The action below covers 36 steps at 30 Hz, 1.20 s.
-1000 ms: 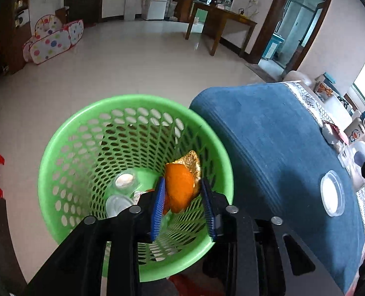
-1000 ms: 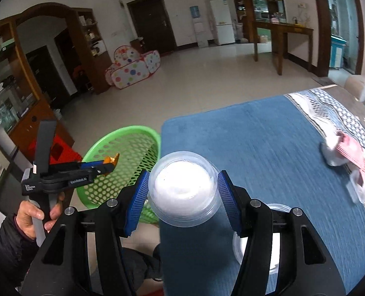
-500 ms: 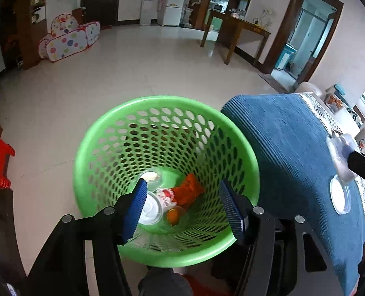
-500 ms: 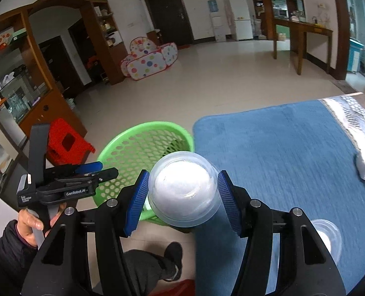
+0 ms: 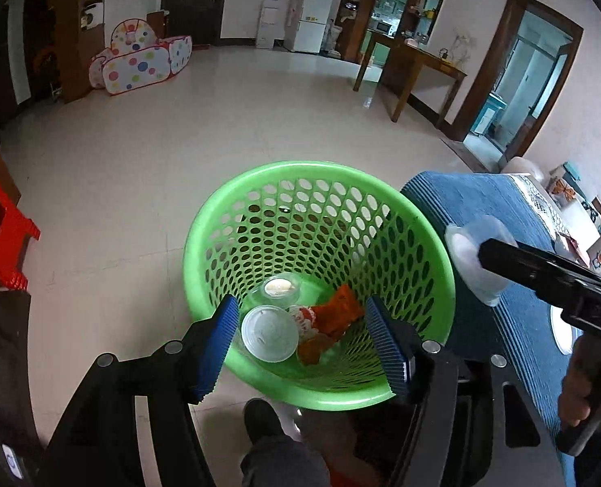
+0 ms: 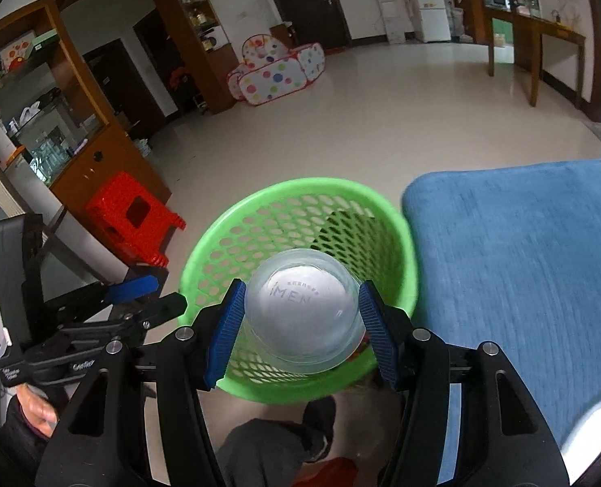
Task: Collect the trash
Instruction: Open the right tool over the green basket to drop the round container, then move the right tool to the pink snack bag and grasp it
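Observation:
A green mesh basket point(image 5: 300, 170) point(image 6: 300, 184) stands on the floor beside a table covered in blue cloth point(image 6: 523, 243). In it lie a clear lid point(image 5: 270, 332), an orange wrapper point(image 5: 337, 314) and orange peel point(image 5: 312, 351). My left gripper point(image 5: 300, 304) hovers over the basket's near rim, its jaws opening with nothing between them. My right gripper point(image 6: 301, 286) holds a clear plastic cup point(image 6: 302, 312) point(image 5: 474, 259) above the basket. Its jaws are opening and the pads still touch the cup's sides.
Another clear lid point(image 5: 560, 332) lies on the blue cloth. A red stool point(image 6: 134, 215) stands left of the basket. The person's shoe point(image 6: 320, 418) is on the floor just in front of it. A wooden table point(image 5: 414, 65) and a spotted play tent point(image 5: 138, 61) stand farther off.
My left gripper let go of the orange peel and gold wrapper, which dropped into the basket, then opened wider. My right gripper carried the cup from over the blue table to above the basket.

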Tool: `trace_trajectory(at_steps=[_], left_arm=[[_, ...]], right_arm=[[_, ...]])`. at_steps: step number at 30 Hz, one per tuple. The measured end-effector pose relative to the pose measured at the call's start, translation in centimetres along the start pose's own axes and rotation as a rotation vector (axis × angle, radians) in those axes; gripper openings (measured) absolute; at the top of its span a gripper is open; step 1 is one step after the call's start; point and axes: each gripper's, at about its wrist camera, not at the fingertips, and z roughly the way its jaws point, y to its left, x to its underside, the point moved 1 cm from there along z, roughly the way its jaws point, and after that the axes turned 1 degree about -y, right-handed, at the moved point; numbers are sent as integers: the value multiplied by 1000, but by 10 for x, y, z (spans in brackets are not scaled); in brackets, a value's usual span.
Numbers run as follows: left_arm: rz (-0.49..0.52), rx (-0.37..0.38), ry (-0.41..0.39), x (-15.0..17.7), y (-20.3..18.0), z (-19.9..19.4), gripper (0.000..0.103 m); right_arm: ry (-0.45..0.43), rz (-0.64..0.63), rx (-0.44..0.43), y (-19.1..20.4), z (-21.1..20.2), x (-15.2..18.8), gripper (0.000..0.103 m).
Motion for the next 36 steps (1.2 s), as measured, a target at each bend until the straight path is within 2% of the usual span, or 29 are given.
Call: trace_trajectory(at_steps=[6,11,19,20,23,29,31,36], left_arm=[[-12,5,-2,1,-1,3,65],[-2,19,-1,1,-12,3,65],[53,61,13,4,-49,8,67],[64,72,13,4,-59,8,68],[91,94,16,3,-79,8,71],[139,135,26,5,-116,9,73],[153,140,24,5,-126,10,78],[180,157,34,7,-147,13,79]], right_arm=[[-15,10,4,-6,-10,2,61],[-47,43,20,-24,-37,9,61],[-84,92,128,-70,-91,34,61],[-91,100,149,-79,-100,39,62],[-120,119,223,-105,-125,49,76],[-168,225,352,-170,-171,61,76],[-184,269,372,-191,-185,61,77],[-190,465,377,-260,-209,53,78]])
